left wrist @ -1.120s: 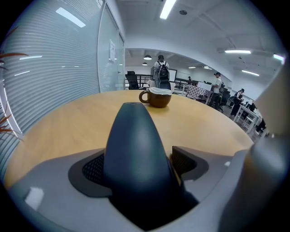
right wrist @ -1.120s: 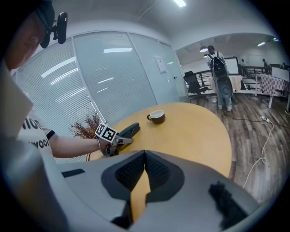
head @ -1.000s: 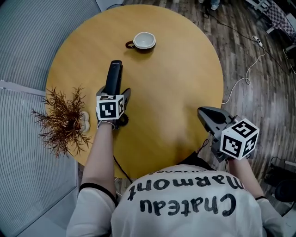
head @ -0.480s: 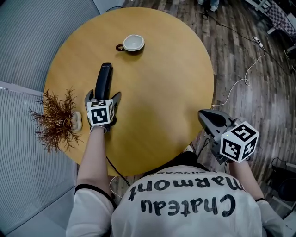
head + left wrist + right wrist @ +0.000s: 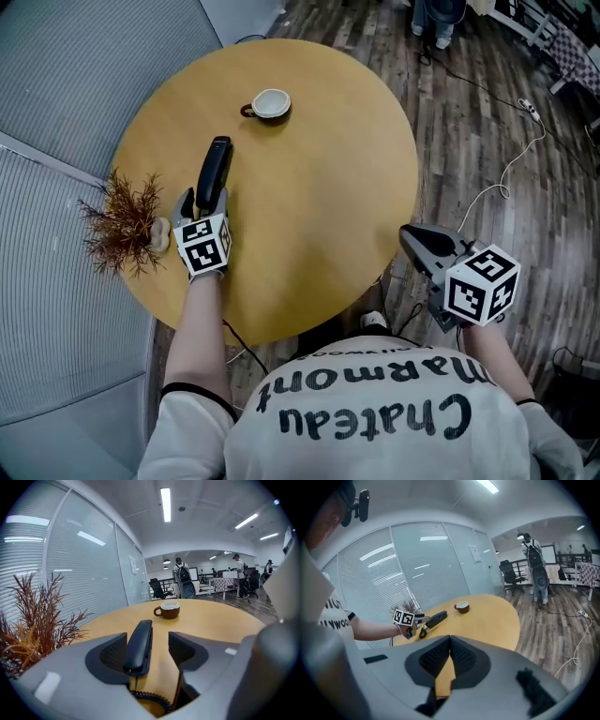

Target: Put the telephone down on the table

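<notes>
A black telephone handset (image 5: 215,169) lies flat on the round wooden table (image 5: 328,178), pointing toward a cup. My left gripper (image 5: 204,202) sits at its near end. In the left gripper view the handset (image 5: 139,641) lies between the jaws of that gripper (image 5: 147,645), close to the left pad, with a clear gap to the right pad. These jaws are closing and do not press on it. A coiled cord (image 5: 151,698) curls below. My right gripper (image 5: 407,234) hangs off the table's right edge, shut on nothing (image 5: 449,645).
A brown cup (image 5: 271,103) with a white inside stands at the far side of the table. A dried reddish plant (image 5: 125,225) stands at the left edge, beside my left gripper. Cables run over the wooden floor (image 5: 497,159) at the right. People stand far off (image 5: 181,576).
The left jaws spread wide half a second ago and stand narrower now, slightly farther back along the handset. The handset stays flat on the table. The right gripper has not moved.
</notes>
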The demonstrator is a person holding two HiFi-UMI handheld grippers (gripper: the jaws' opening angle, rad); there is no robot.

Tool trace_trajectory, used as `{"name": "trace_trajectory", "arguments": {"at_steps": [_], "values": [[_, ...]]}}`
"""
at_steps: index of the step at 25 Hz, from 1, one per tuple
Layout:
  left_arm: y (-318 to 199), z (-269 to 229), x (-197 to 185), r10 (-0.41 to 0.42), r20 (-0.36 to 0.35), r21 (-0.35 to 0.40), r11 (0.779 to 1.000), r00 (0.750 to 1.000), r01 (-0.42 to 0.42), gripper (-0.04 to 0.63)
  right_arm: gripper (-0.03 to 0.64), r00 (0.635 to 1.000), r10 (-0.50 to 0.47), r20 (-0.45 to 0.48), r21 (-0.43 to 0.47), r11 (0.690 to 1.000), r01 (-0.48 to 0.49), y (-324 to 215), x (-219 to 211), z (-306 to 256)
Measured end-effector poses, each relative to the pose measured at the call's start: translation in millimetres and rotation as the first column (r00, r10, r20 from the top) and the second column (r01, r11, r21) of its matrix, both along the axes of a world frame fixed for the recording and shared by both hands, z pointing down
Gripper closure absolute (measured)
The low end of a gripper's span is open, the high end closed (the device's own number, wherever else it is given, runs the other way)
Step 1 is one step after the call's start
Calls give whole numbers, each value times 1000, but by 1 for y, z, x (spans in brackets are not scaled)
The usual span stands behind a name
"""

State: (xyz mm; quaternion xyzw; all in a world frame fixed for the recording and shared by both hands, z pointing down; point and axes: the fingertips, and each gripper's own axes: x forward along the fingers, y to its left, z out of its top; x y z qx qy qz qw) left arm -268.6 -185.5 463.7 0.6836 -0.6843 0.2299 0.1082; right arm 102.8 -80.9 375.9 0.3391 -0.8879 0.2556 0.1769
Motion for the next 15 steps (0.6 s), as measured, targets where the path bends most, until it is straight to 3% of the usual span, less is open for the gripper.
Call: {"name": "trace_trajectory", "arguments": {"at_steps": [2, 5, 10, 12, 15], "values": [[8, -13, 12, 5, -16, 37, 999, 1000, -5, 370, 603, 999, -30, 12, 20, 999, 30, 1, -2, -4], [19, -29, 28, 10, -31, 80, 997, 999, -8, 423, 604, 996, -77, 35, 52, 996, 75, 0, -6, -12], [36, -52, 54, 20, -99, 100, 995, 995, -10, 477, 603, 986, -165, 24, 98, 982, 162, 5, -8, -26], [46, -62, 69, 41, -102, 117, 993, 994, -29, 512, 603, 982, -190, 14, 112, 976, 188, 9, -2, -28], [61, -73, 93, 67, -82, 133, 990, 994, -56, 514, 603, 975, -223, 23, 124, 968, 218, 16, 10, -32]]}}
